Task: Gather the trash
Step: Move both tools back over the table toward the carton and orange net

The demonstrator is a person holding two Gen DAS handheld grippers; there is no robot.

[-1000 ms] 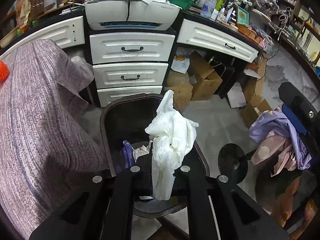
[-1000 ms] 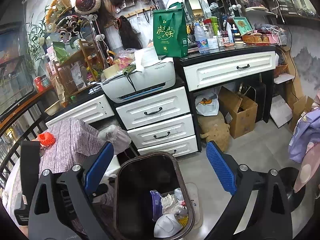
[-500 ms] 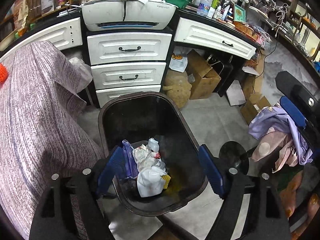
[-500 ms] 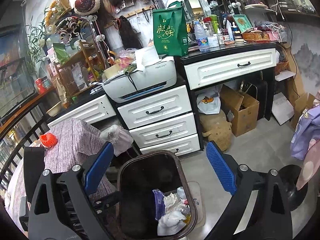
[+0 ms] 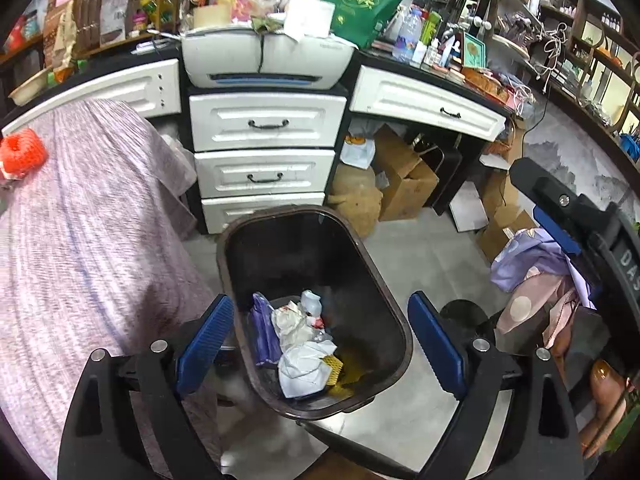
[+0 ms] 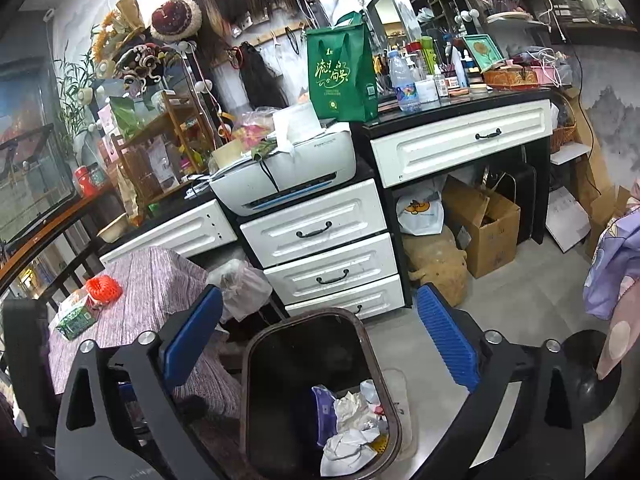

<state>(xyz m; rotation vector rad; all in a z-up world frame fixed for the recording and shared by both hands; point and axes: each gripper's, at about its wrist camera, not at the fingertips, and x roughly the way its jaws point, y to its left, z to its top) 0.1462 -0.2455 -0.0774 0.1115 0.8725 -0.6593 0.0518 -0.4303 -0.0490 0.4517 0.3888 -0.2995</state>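
Note:
A dark brown trash bin (image 5: pixel 240 264) (image 6: pixel 260 356) stands on the floor beside the cloth-covered table. Inside lie crumpled white tissue (image 5: pixel 304 364) (image 6: pixel 344 446), a purple wrapper (image 5: pixel 262 332) and other scraps. My left gripper (image 5: pixel 320 340) hovers over the bin, its jaws opening wide with nothing between the blue pads. My right gripper (image 6: pixel 320 336) also hangs above the bin's rim, open and empty. An orange-red net ball (image 5: pixel 22 154) (image 6: pixel 103 289) and a green packet (image 6: pixel 74 318) rest on the table.
White drawers (image 5: pixel 264 156) and a printer (image 5: pixel 266 60) stand behind the bin. Cardboard boxes (image 5: pixel 404 176) sit under the desk. A chair base (image 5: pixel 468 316) and draped clothes (image 5: pixel 536 268) are to the right. The purple-clothed table (image 5: pixel 80 248) fills the left.
The left gripper let go of the white tissue, which dropped into the bin, and its jaws spread wide while it rose slightly. The right gripper stayed put.

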